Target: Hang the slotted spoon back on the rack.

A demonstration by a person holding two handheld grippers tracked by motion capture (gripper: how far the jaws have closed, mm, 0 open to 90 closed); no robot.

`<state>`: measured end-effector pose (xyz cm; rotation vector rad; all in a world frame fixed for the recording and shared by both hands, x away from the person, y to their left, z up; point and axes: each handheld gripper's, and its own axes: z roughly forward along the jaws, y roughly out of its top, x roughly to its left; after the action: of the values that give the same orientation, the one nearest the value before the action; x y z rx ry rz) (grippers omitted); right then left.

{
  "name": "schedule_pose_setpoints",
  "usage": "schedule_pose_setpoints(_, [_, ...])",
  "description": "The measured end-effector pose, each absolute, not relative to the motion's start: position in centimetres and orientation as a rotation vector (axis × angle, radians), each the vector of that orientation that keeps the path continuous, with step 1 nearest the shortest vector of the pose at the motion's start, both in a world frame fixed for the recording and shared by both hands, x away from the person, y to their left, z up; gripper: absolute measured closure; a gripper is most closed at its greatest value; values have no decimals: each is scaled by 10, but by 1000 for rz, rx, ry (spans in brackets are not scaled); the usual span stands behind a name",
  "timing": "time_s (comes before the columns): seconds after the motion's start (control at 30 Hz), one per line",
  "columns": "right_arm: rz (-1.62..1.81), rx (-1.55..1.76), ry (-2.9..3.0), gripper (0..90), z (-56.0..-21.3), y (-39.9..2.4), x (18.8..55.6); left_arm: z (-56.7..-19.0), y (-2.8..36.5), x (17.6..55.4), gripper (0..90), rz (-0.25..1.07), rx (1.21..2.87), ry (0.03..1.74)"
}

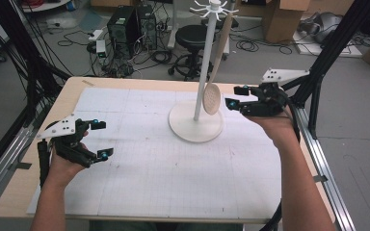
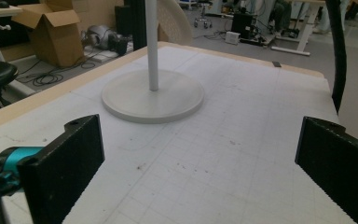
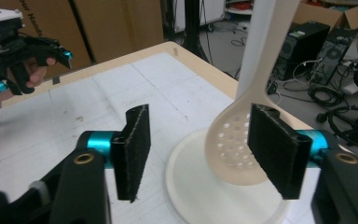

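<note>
Two forearms come in at the near edge of the counter (image 1: 139, 192) in the high view. One left hand-held gripper (image 1: 101, 139) is held near the left edge, with its jaws wide apart and nothing between them. One right hand-held gripper (image 1: 233, 96) is held near the far right corner, with its jaws apart too. One white stand (image 1: 196, 122) is set near the far edge, and one slotted spoon (image 1: 212, 98) is hung from a hook at its top. The spoon's bowl is just beside the right jaws.

Black jaws are seen far apart in the left gripper view, with only bare counter between them. The stand's round foot (image 2: 152, 100) is seen farther off.

Black jaws are seen again in the right gripper view. The spoon's bowl (image 3: 230, 144) is beyond them, near the right jaw, and it is not pinched.

The spoon seems about to be grasped. Next, the right jaws would have to be slid around the spoon and then closed.
</note>
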<state>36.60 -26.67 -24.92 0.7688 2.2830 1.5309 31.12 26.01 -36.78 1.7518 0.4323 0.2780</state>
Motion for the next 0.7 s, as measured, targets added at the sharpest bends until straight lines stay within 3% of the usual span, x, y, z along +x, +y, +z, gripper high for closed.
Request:
schedule_pose_setpoints(0.2, [1572, 785, 2265, 349, -281, -268, 349, -369, 258, 312, 16, 268, 1758, 428])
schedule_pose_setpoints(0.7, [1577, 777, 2258, 289, -319, -262, 326, -374, 255, 314, 17, 244, 1776, 430])
